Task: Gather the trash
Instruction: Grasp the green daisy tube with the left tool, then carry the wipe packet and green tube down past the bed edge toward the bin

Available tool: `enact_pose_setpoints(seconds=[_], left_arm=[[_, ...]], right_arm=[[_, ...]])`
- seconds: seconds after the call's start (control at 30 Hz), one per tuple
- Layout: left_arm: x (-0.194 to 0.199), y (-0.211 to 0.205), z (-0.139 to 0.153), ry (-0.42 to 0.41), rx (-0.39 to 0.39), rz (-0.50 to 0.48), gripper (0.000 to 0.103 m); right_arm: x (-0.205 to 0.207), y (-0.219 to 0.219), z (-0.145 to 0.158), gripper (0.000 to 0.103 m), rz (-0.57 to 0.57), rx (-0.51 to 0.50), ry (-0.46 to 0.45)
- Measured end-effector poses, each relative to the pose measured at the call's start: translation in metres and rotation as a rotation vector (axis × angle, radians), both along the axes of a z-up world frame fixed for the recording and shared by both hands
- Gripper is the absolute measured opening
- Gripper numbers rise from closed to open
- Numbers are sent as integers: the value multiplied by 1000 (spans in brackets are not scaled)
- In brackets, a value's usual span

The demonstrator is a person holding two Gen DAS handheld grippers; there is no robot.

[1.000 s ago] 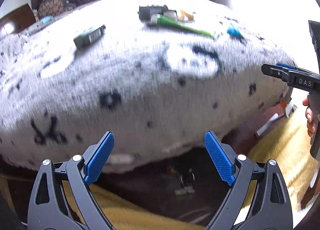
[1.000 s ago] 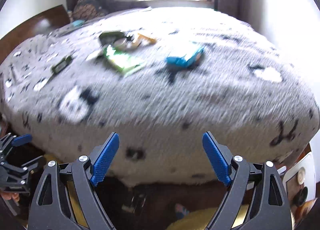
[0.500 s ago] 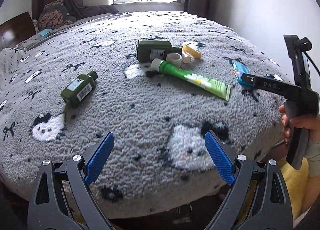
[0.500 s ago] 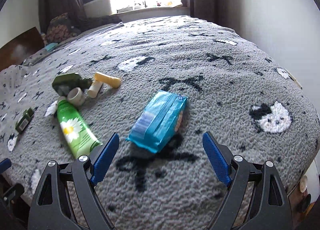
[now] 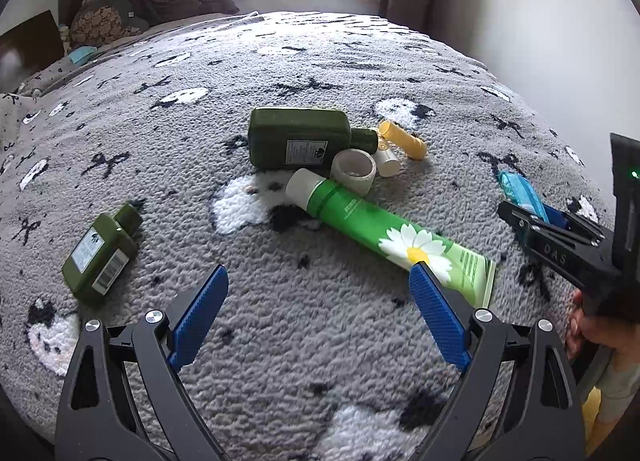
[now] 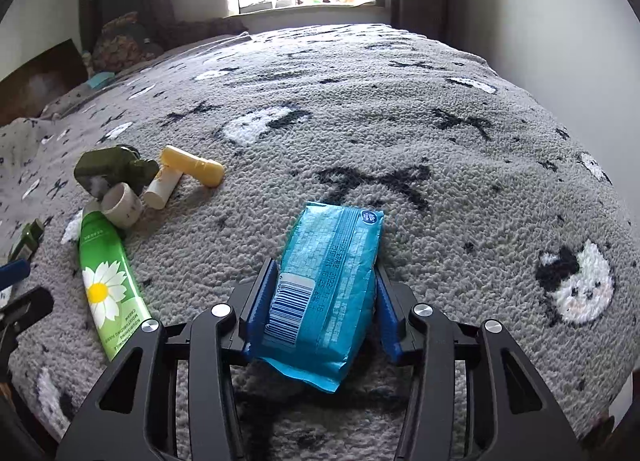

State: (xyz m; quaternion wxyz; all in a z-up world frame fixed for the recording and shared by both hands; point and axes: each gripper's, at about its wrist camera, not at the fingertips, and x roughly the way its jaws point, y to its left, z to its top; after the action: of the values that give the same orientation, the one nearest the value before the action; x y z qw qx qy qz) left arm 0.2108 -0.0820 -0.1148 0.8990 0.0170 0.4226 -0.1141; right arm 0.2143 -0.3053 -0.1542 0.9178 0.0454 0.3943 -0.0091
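Half a second earlier the right gripper (image 6: 326, 293) had hovered with its fingers spread wide in front of the blue packet (image 6: 328, 293); now its blue pads pressed against both sides of the packet, which lay on the grey blanket (image 6: 440, 189) towards the right edge of the bed. From left to right across the blanket in the left wrist view: a small dark green bottle (image 5: 100, 253) lay alone near the left edge, a larger dark green bottle (image 5: 304, 139) lay on its side near the middle, a bright green tube with a daisy print (image 5: 384, 237) ran diagonally below it, a pale tape roll (image 5: 354, 171) sat touching the tube's cap end, and a white stick (image 5: 388, 163) and a yellow cylinder (image 5: 402, 139) lay just beside the big bottle's neck. The left gripper (image 5: 318, 295) hung over the near edge of the bed with its fingers wide apart, gripping nothing, its right pad overlapping the tube's flat end in the picture.
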Motion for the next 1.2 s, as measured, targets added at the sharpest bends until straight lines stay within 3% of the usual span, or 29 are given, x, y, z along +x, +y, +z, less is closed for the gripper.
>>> enact_pose_setpoints(seconds=[0.33, 0.47, 0.53, 0.67, 0.97, 1.03, 1.2], left_arm=[[58, -34, -25, 117, -28, 2, 84], [69, -45, -29, 113, 9, 18, 59], [70, -46, -28, 108, 19, 23, 52], [65, -37, -23, 110, -7, 13, 37], [23, -21, -17, 77, 44, -27, 32], [11, -15, -16, 76, 32, -42, 18], [-21, -9, -18, 57, 78, -74, 16]], right_arm=[[-19, -18, 14, 44, -3, -7, -55], [-23, -23, 18, 44, 5, 14, -69], [-24, -25, 17, 44, 8, 22, -67], [-28, -25, 16, 44, 14, 22, -66], [-48, -12, 21, 43, 55, -3, -73], [-55, -7, 23, 43, 71, -10, -77], [-78, 9, 31, 43, 111, -25, -97]])
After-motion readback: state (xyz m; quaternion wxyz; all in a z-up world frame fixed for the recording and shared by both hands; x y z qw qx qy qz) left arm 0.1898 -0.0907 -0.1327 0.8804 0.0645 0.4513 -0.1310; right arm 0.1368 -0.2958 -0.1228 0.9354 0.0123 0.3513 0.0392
